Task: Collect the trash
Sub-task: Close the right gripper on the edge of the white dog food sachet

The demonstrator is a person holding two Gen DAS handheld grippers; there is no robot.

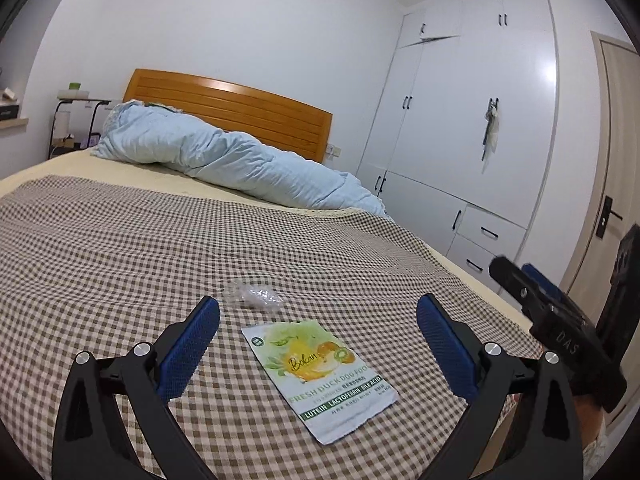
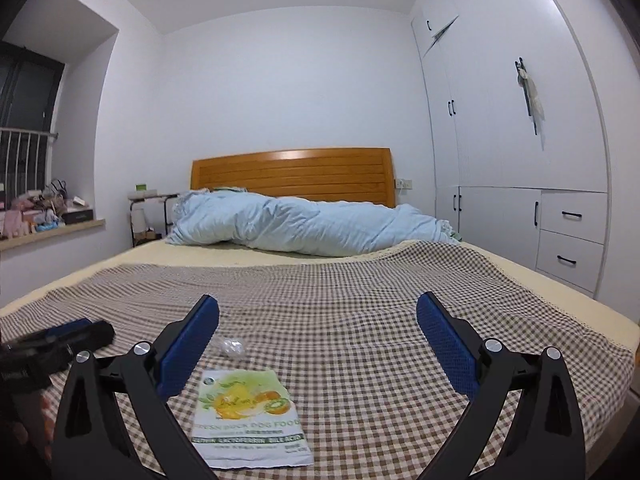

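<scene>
Left fingers [image 1: 208, 334] gape wide and empty, the packet [image 1: 320, 378] flat on the bed [image 1: 100, 240] lower centre between them, long axis running away; right gripper [image 2: 318, 336], also spread empty, sees it lower left.

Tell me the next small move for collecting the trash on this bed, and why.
Probably lower the left hand-held gripper onto the dog food packet. Both grippers are open and empty, and the packet lies flat on the checked bedspread between the left one's fingers. The crumpled clear wrapper can follow.
</scene>
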